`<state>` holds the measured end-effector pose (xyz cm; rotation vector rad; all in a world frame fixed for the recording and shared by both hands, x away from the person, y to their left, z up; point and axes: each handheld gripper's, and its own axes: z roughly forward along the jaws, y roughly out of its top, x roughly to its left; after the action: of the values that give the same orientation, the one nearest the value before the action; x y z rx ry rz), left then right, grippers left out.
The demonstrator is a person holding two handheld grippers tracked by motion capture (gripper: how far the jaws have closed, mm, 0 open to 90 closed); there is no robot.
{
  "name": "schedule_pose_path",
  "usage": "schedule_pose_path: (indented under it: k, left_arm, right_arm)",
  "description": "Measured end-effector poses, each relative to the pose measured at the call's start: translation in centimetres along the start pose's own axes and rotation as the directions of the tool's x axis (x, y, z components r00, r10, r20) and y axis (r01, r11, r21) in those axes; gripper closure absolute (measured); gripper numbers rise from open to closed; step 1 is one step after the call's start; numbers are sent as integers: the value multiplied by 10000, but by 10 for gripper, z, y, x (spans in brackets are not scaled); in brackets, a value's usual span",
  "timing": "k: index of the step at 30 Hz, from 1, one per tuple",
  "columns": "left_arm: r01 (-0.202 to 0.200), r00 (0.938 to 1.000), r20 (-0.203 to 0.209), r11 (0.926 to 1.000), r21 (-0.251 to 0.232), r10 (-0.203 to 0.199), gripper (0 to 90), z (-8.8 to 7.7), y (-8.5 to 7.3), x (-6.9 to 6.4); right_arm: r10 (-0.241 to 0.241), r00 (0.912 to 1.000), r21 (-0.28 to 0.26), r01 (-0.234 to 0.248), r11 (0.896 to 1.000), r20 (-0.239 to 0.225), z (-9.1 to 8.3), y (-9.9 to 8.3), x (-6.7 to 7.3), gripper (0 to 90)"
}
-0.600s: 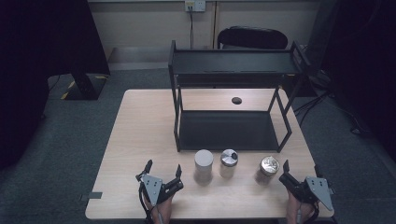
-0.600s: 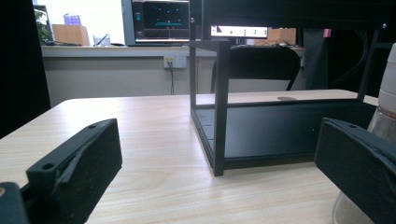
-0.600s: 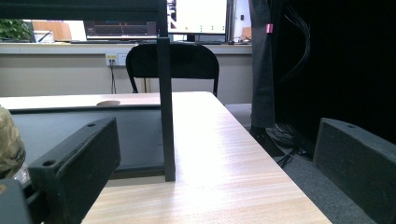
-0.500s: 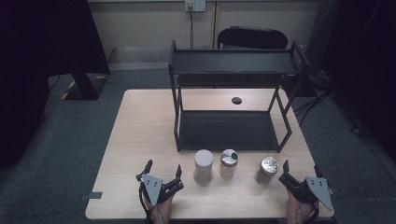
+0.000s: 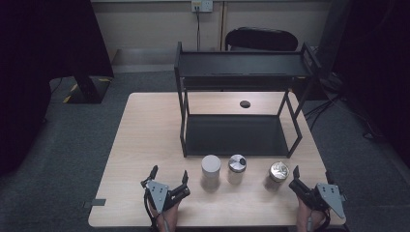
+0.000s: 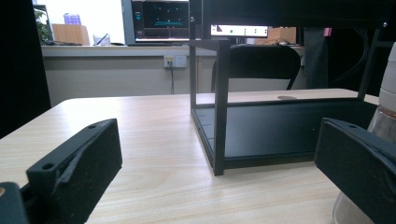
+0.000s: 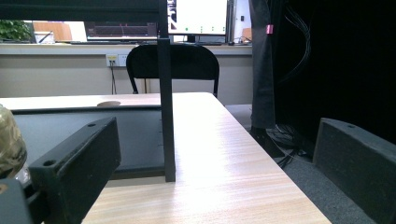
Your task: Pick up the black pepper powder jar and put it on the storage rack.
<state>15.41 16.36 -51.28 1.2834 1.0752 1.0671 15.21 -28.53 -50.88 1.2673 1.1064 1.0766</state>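
Three jars stand in a row near the table's front edge: a white-lidded jar [image 5: 211,166], a silver-lidded jar [image 5: 237,164] and a gold-topped jar [image 5: 278,171]. Behind them stands a black two-tier shelf [image 5: 241,72]. My left gripper [image 5: 169,173] rests open at the front edge, left of the white-lidded jar, with nothing between its jaws. My right gripper [image 5: 312,176] rests open just right of the gold-topped jar, also holding nothing. In the left gripper view the open gripper [image 6: 219,140] faces the shelf [image 6: 280,126], with a jar [image 6: 387,93] at the right edge. The right gripper view shows the gold-topped jar [image 7: 9,140] at the left edge.
A small dark disc [image 5: 245,103] lies on the table [image 5: 145,135] behind the shelf's lower tier. A black chair [image 5: 261,38] stands beyond the table's far edge. A shelf post [image 7: 166,93] rises ahead of the right gripper, and the table's right edge runs close beside it.
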Motion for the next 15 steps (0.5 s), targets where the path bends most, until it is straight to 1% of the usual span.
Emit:
schedule_pose_path:
  k: [7,10,13,15]
  left_arm:
    - [7,10000,23,10000,-34,-7,3,0,-1,1]
    - [-39,10000,25,10000,-17,39,3,0,0,0]
    - [37,10000,30,10000,6,-37,3,0,0,1]
    - [13,10000,65,10000,57,-13,3,0,1,1]
  right_arm:
    - [10,10000,9,-10,10000,11,0,0,0,0]
    - [17,10000,9,-17,10000,12,0,0,0,0]
    - [29,10000,9,-29,10000,13,0,0,0,0]
    - [27,10000,12,-27,10000,14,0,0,0,0]
